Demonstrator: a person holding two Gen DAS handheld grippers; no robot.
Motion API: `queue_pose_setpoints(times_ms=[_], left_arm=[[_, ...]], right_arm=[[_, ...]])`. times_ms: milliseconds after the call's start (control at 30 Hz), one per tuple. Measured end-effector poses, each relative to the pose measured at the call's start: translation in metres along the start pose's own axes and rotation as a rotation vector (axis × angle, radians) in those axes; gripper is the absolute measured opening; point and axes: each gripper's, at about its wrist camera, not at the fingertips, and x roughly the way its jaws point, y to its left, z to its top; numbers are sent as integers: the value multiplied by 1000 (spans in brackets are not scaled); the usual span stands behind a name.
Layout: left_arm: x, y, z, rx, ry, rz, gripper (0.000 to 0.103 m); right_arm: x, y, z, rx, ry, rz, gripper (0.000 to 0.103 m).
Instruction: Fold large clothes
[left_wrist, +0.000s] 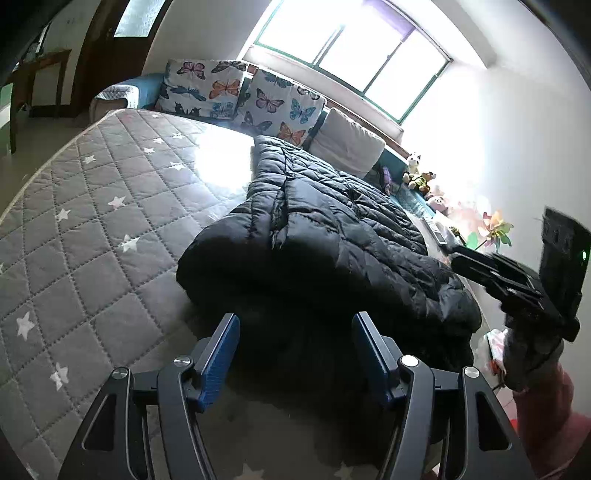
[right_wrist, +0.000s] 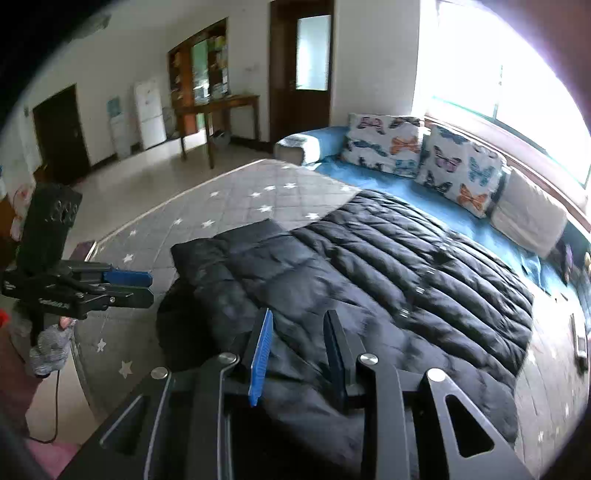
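Observation:
A large black quilted down coat (left_wrist: 332, 236) lies on the grey star-patterned mattress (left_wrist: 92, 221), partly folded, its near edge rolled over. It also fills the middle of the right wrist view (right_wrist: 369, 277). My left gripper (left_wrist: 295, 325) is open and empty, just in front of the coat's near edge; it shows from the side in the right wrist view (right_wrist: 147, 286). My right gripper (right_wrist: 299, 321) is open and empty, held above the coat's near part; its body shows at the right of the left wrist view (left_wrist: 509, 277).
Butterfly-print cushions (left_wrist: 236, 92) and a beige cushion (left_wrist: 347, 142) line a blue sofa (right_wrist: 332, 147) under the bright window. Small plush toys (left_wrist: 417, 173) sit at the far right. A wooden table (right_wrist: 218, 110), fridge and doors stand across the tiled floor.

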Motion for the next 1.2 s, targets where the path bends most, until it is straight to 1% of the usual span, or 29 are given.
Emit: queue_pose_setpoints(times_ms=[100, 200, 267, 333, 367, 433, 500, 600, 633, 667, 733, 800, 833, 900, 933, 1000, 1067, 1133, 1200], left_arm=[[4, -2, 13, -19, -11, -6, 67], [-1, -10, 29, -21, -59, -1, 67], [-7, -21, 40, 4, -98, -13, 67], [-8, -35, 50, 45, -109, -32, 67], [-2, -46, 56, 81, -105, -43, 67], [9, -62, 63, 135, -90, -48, 67], [31, -80, 69, 187, -50, -44, 67], [63, -97, 75, 219, 18, -55, 67], [72, -100, 76, 235, 33, -40, 67], [82, -102, 75, 245, 42, -9, 67], [101, -100, 73, 261, 66, 53, 67], [113, -92, 68, 259, 81, 79, 67], [119, -87, 66, 249, 92, 76, 67], [124, -82, 64, 251, 83, 85, 65], [127, -83, 63, 261, 77, 101, 65], [132, -78, 62, 263, 82, 111, 64], [136, -77, 62, 268, 87, 123, 64], [138, -77, 63, 278, 87, 133, 65], [140, -77, 63, 281, 88, 137, 65]], right_arm=[[-8, -31, -17, 63, 18, -99, 32], [-17, -69, -38, 162, 48, -195, 32], [-25, -94, -52, 230, 58, -235, 32], [-31, -114, -67, 294, 62, -269, 32], [-34, -123, -74, 329, 60, -272, 32], [-38, -137, -86, 402, 52, -247, 32], [-35, -147, -94, 453, 50, -214, 32], [-31, -149, -102, 464, 61, -204, 33], [-28, -149, -106, 464, 69, -193, 33], [-24, -148, -109, 459, 83, -184, 34], [-17, -146, -117, 430, 113, -194, 37], [-9, -143, -129, 411, 125, -194, 41], [-6, -142, -133, 406, 126, -190, 41], [-1, -144, -139, 429, 125, -176, 43], [-1, -146, -140, 443, 129, -169, 43], [-3, -147, -135, 432, 147, -173, 43], [-11, -142, -124, 386, 158, -220, 43], [-20, -139, -110, 350, 125, -260, 43], [-26, -136, -97, 339, 80, -248, 43]])
